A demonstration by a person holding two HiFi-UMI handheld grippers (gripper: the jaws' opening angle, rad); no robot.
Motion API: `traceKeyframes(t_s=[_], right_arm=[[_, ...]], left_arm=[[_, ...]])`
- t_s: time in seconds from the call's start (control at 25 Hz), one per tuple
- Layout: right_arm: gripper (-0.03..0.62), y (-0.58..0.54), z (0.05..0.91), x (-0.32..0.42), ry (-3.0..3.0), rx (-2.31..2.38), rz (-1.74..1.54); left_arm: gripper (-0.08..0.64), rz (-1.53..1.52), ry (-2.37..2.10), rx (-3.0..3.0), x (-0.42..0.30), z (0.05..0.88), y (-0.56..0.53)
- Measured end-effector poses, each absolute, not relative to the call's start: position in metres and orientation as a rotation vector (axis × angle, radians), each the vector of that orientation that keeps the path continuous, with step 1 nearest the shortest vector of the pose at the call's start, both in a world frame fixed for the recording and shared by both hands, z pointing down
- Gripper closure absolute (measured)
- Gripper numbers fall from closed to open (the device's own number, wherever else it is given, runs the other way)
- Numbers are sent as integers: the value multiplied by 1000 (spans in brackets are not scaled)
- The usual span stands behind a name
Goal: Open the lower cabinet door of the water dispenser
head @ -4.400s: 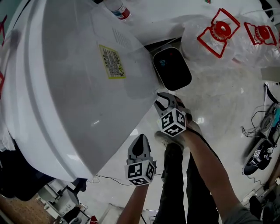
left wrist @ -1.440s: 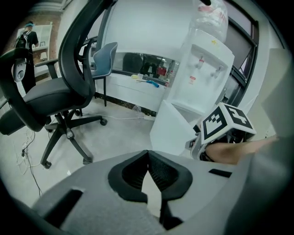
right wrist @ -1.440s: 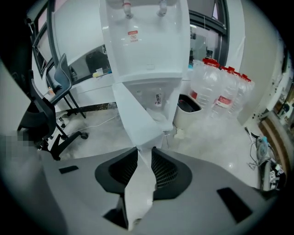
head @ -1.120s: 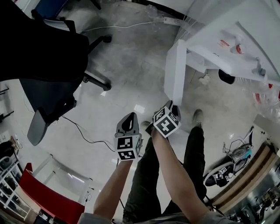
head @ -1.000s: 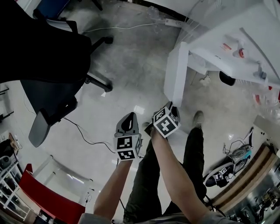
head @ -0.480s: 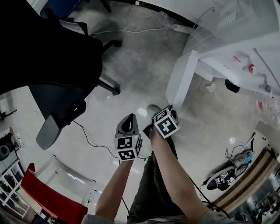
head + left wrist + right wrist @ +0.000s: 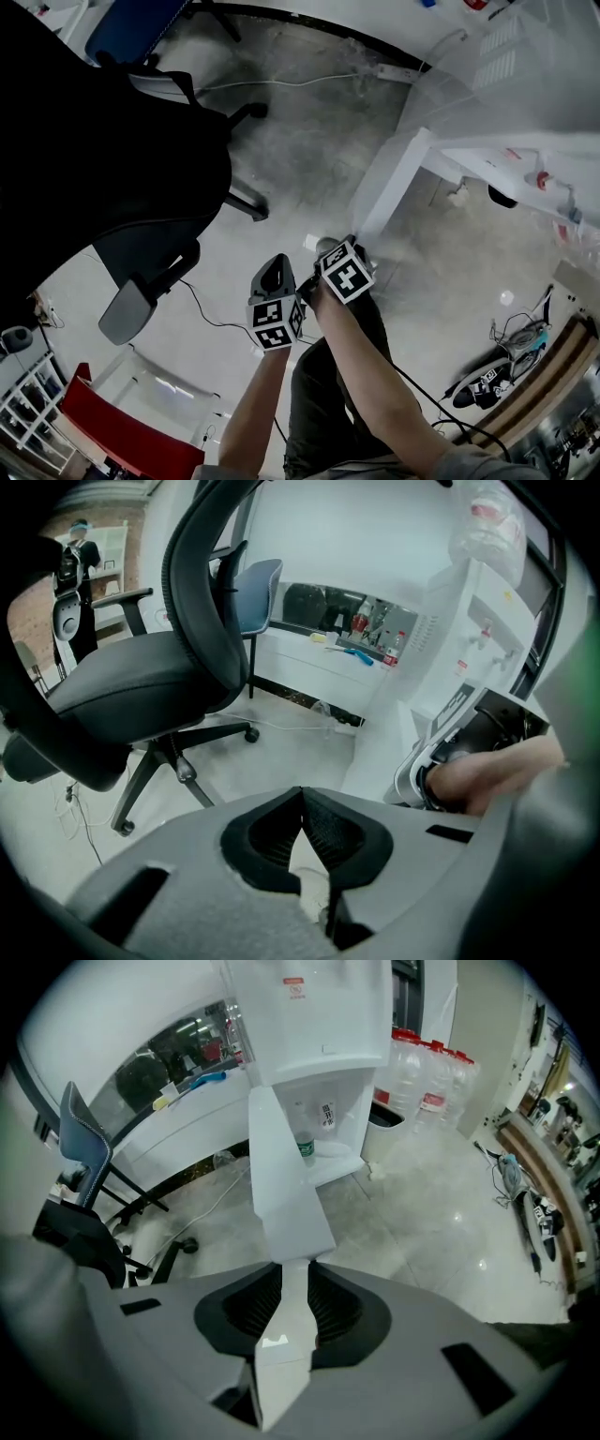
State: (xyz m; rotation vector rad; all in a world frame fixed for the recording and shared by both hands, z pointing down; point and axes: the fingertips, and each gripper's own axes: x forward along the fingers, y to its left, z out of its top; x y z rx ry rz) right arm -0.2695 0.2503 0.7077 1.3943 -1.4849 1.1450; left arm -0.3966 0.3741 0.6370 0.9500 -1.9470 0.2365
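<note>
The white water dispenser (image 7: 525, 122) stands at the upper right of the head view. Its lower cabinet door (image 7: 389, 187) is swung out, edge toward me. My right gripper (image 7: 352, 242) grips the door's free edge; in the right gripper view the door (image 7: 286, 1185) runs between the pads, and the jaws of the right gripper (image 7: 293, 1283) are closing on it. Behind the door, the open cabinet holds a small bottle (image 7: 306, 1147). My left gripper (image 7: 277, 262) hangs beside the right one, apart from the door. Seen along the jaws, the left gripper (image 7: 301, 794) is shut and holds nothing.
A black office chair (image 7: 112, 159) fills the left, its wheeled base close to the door's swing. A blue chair (image 7: 253, 583) stands by the far counter. Large water bottles (image 7: 427, 1082) line the wall beside the dispenser. A power strip (image 7: 394, 70) and cable lie on the floor.
Both grippers have moved back from the dispenser, and the door has swung further out with the right gripper. The black chair now fills more of the head view.
</note>
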Motion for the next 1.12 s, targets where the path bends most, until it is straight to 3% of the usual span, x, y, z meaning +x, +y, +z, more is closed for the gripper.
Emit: traceKeyframes(t_s=[0.64, 1.12], right_arm=[[535, 260, 713, -316, -1544, 1362, 1162], [569, 331, 674, -310, -1696, 1343, 1157]], left_arm=[[551, 279, -1913, 1055, -442, 615, 395], [551, 296, -1820, 1333, -450, 579, 408]])
